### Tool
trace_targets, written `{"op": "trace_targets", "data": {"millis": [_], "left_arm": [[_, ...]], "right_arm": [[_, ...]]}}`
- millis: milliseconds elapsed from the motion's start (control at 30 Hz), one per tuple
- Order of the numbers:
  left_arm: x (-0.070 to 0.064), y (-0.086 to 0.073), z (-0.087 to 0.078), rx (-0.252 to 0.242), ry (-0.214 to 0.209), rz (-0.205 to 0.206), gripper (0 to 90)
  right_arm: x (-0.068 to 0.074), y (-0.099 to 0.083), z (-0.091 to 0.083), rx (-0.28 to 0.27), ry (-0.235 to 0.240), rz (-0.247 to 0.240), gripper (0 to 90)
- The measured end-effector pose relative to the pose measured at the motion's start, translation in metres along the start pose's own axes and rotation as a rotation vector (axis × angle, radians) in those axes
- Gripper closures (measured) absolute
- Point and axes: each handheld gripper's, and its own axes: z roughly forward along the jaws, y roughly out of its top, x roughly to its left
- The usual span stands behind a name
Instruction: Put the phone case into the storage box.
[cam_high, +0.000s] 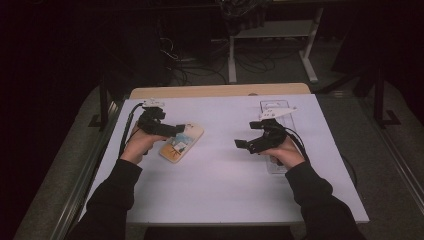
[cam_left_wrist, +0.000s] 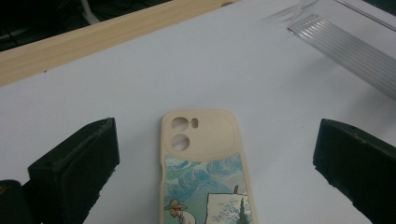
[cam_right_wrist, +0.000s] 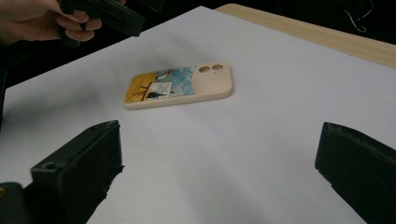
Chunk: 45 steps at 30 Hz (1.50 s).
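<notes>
Cream silicone frames the phone case (cam_high: 182, 142), which lies flat, printed back up, on the white desk (cam_high: 220, 195) towards its left edge, roughly midway between front and back. My left gripper (cam_high: 172, 131) hangs right over it with both jaws spread wide and nothing between them; in the left gripper view the case (cam_left_wrist: 204, 172) sits centred in the gap, camera cut-outs pointing away from me. My right gripper (cam_high: 242, 144) waits near the middle of the desk, well apart from the case, jaws equally wide and empty.

I judge the step in hand to be closing the left gripper on the case. To do it well, I want to come down with the jaws straddling the two long sides, keep the gripper square to the case so neither pad (cam_left_wrist: 77, 163) catches a rounded corner, and get low enough that the pads meet the side walls rather than skate over the top. Soft walls may flex, so I close slowly.

From the left gripper view the lower end of the case is cut off, so I cannot check how far back the jaws reach. A clear plastic tray (cam_high: 274, 112) at the right back corner is partly hidden behind my right hand (cam_high: 286, 155), and I cannot make out whether it holds anything.
</notes>
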Motion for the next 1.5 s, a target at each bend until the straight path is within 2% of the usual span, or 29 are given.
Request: {"op": "trace_targets", "data": {"millis": [33,100,167,267,300,400,533,567,633,700,733,833,1233,1367,1500], "left_arm": [[-0.001,-0.001,0.0,-0.001,-0.002,-0.017,0.0],[0.0,-0.002,0.001,0.003,0.0,-0.002,0.0],[-0.001,-0.003,0.001,0.008,-0.001,-0.016,0.0],[0.0,-0.005,0.003,0.019,-0.004,-0.007,0.0],[-0.002,-0.007,0.004,0.018,-0.003,-0.024,0.0],[0.0,-0.009,0.005,0.028,-0.001,-0.013,0.0],[-0.001,-0.01,0.005,0.022,0.004,-0.031,0.0],[0.0,-0.01,0.004,0.032,0.002,-0.016,0.0],[-0.001,-0.01,0.004,0.033,0.002,-0.012,0.0],[-0.002,-0.011,0.005,0.025,0.008,-0.02,0.0],[-0.001,-0.013,0.005,0.04,0.007,-0.014,0.0],[0.0,-0.016,0.007,0.047,0.01,-0.014,0.0],[0.001,-0.025,0.011,0.06,0.032,-0.03,0.0],[0.001,-0.027,0.012,0.071,0.033,-0.014,0.0],[0.0,-0.03,0.015,0.083,0.033,-0.016,0.0]], "right_arm": [[0.0,0.0,0.0,0.0,0.0,0.0,0.0],[0.0,0.0,0.0,0.0,0.0,0.001,0.0],[0.0,0.0,0.0,0.0,-0.001,-0.001,0.0],[0.0,0.0,0.0,0.0,-0.001,-0.001,0.0],[0.0,0.0,0.0,0.0,-0.002,-0.001,0.0],[0.0,0.0,0.0,0.0,-0.001,-0.001,0.0],[0.0,0.0,0.0,0.0,-0.001,-0.001,0.0],[0.0,0.0,0.0,0.0,-0.001,-0.001,0.0],[0.0,0.0,0.0,0.0,-0.001,-0.001,0.0],[0.0,0.0,0.0,0.0,-0.002,-0.001,0.0],[0.0,0.0,0.0,-0.001,-0.002,0.0,0.0],[0.0,0.0,0.0,0.0,-0.003,-0.003,0.0],[0.0,0.0,0.0,0.0,-0.002,-0.003,0.0],[0.0,0.0,0.0,0.001,-0.002,-0.004,0.0],[0.0,0.0,0.0,0.001,-0.003,-0.002,0.0]]}}
